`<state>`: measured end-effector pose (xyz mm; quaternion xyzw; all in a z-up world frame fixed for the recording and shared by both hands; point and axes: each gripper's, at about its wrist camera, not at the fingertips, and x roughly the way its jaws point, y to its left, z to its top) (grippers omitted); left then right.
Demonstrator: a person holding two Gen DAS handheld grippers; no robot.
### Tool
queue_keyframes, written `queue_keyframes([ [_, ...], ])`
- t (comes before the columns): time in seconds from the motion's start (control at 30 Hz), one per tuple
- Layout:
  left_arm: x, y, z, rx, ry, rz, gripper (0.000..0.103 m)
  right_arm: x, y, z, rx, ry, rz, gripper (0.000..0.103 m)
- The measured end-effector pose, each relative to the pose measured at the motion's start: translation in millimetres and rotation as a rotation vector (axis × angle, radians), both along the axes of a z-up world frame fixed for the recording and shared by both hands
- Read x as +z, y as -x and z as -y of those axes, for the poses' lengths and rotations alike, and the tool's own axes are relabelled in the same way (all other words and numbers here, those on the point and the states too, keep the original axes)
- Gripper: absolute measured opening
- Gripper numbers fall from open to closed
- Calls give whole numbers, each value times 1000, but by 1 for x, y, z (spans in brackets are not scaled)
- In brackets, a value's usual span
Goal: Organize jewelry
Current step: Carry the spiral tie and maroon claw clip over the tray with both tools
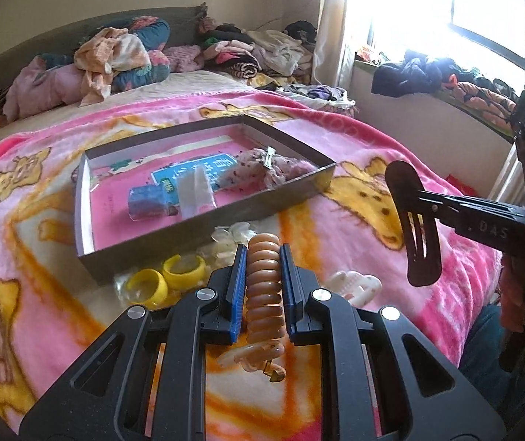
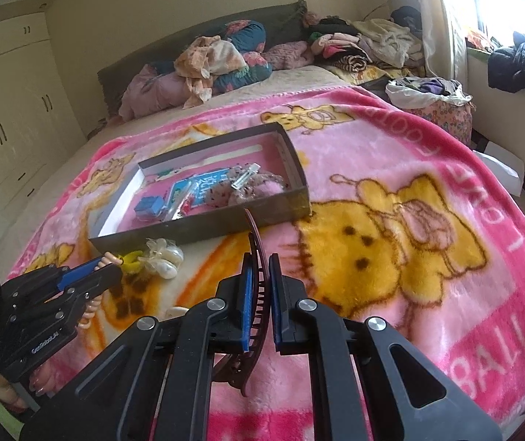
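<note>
My left gripper [image 1: 261, 257] is shut on an amber spiral hair tie [image 1: 263, 286], held just above the pink blanket in front of a shallow dark tray [image 1: 203, 235]. My right gripper [image 2: 259, 262] is shut on a dark brown comb hair clip [image 2: 259, 279]; in the left wrist view the clip [image 1: 415, 220] hangs at the right, level with the tray's near corner. The tray [image 2: 203, 229] holds a blue box [image 1: 148, 202], a blue card, a pink fluffy scrunchie [image 1: 262, 167] and a silver clip [image 1: 269, 156]. Two yellow rings [image 1: 167, 279] lie by the tray's near wall.
Clear plastic-wrapped pale pieces [image 2: 163, 257] lie in front of the tray. A white claw clip [image 1: 354, 284] lies right of my left fingers. Piled clothes and pillows [image 1: 122, 58] crowd the head of the bed. A window ledge with clothes [image 1: 428, 77] is at right.
</note>
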<state>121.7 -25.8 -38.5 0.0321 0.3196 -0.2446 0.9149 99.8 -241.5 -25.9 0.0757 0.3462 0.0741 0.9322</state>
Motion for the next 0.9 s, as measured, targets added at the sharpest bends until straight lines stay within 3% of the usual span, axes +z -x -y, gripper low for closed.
queue_keyframes([
  [0.9,23,-54,-39,137,50,33,11,24,-56,-42,113,-3,38,9],
])
